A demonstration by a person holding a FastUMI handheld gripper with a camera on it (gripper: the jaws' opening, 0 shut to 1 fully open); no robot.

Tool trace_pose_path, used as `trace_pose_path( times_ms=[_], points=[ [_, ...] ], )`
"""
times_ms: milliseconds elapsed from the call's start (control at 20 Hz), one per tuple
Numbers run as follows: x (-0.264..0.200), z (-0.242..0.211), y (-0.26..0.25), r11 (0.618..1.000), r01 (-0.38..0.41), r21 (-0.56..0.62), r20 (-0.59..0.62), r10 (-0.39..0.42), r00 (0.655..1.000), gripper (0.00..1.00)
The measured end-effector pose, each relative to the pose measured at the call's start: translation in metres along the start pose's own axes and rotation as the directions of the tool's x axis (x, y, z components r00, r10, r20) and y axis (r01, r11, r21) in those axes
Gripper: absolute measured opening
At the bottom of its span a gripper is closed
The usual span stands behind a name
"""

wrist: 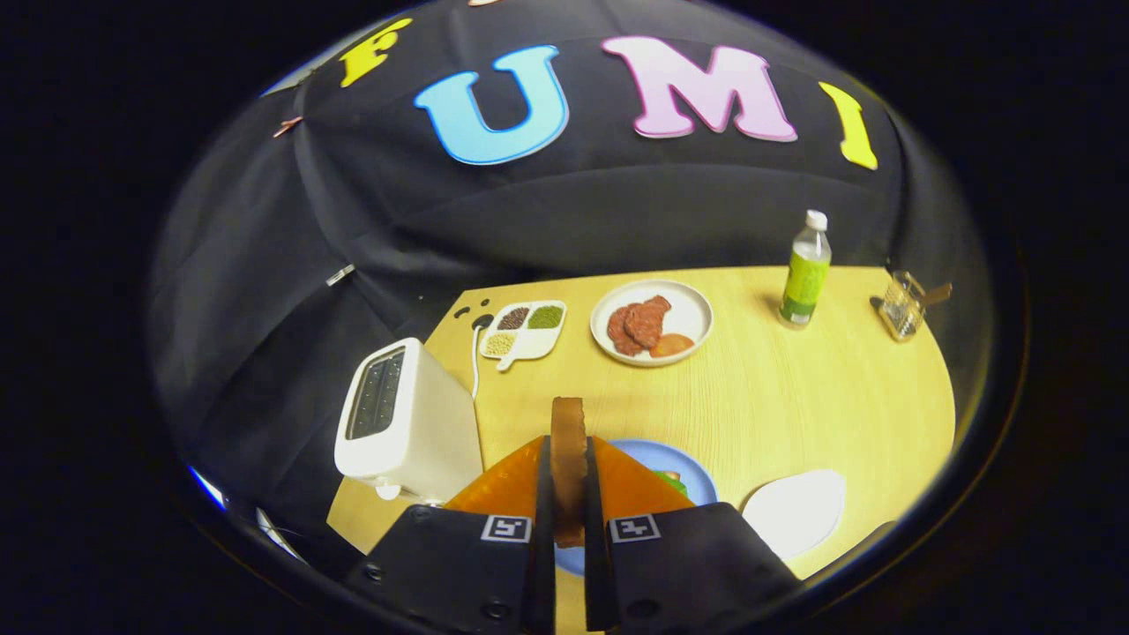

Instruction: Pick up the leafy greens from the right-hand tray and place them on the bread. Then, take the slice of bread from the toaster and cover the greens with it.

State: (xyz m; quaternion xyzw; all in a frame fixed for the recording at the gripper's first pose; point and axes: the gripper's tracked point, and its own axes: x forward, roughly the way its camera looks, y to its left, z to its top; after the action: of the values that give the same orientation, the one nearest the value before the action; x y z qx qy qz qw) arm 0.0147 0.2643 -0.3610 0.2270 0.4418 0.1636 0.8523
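While the bread slice (569,459) is standing on edge, its long axis running toward 12 o'clock, the tool (569,494) is clamping it nearly closed above the blue plate (684,472).

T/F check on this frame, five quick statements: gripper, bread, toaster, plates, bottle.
1. The gripper is shut on the bread slice, held on edge. True.
2. The toaster lies on its side. False: it stands upright, beside the fingers.
3. The blue plate sits just beyond the fingers, with greens on it. True.
4. The white plate with meat slices is bare. False: it holds food.
5. The bottle has tipped over. False: it stands upright on the table.
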Motion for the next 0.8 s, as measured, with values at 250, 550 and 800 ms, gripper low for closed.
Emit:
trace_pose_path(
  times_ms=[250,550,800],
  points=[
    [0.021,-0.024,-0.01,0.989,-0.022,0.145,-0.007,0.023,1.0,0.17],
    [0.037,-0.048,-0.052,0.931,-0.007,0.365,-0.001,0.007,1.0,0.17],
    [0.049,-0.079,-0.088,0.903,0.022,0.43,-0.058,0.003,0.998,0.17]
  ],
)
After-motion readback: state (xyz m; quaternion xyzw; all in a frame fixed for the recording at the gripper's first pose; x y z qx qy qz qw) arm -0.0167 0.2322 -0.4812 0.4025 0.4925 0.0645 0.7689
